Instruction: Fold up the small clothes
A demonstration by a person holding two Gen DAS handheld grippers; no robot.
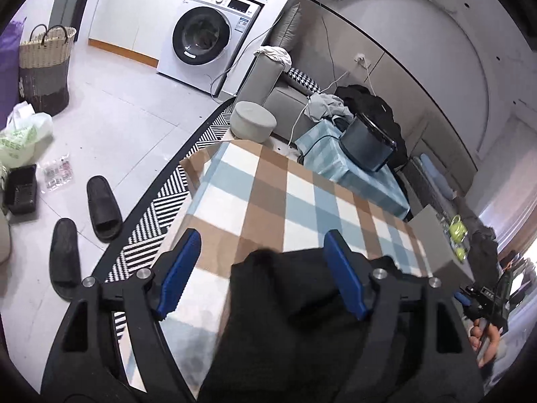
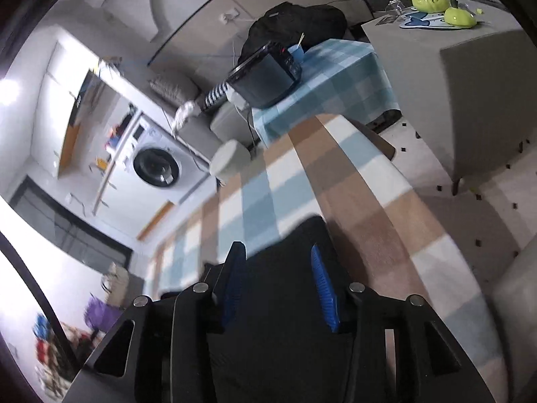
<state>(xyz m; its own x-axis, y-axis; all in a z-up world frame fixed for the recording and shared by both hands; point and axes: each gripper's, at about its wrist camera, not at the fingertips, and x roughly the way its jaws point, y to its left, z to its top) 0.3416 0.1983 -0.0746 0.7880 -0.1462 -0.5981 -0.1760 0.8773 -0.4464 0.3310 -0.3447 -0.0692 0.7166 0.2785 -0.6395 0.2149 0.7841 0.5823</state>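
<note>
black garment point(image 1: 302, 319) cut off at bottom edge | right wrist view motion-blurred | right tool's grip unclear

Bare checked tablecloth point(image 1: 268, 181) beyond black garment point(image 1: 288, 319).

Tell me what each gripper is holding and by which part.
Neither visibly grips anything. The left gripper and right gripper are open, fingers straddling the black garment on the checked tablecloth.

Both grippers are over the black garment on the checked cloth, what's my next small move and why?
Probably close the left gripper on the black fabric garment. Its blue fingers stand open astride a raised fold above the brown, blue and white checked tablecloth. The right gripper also looks open, straddling the cloth.
</note>
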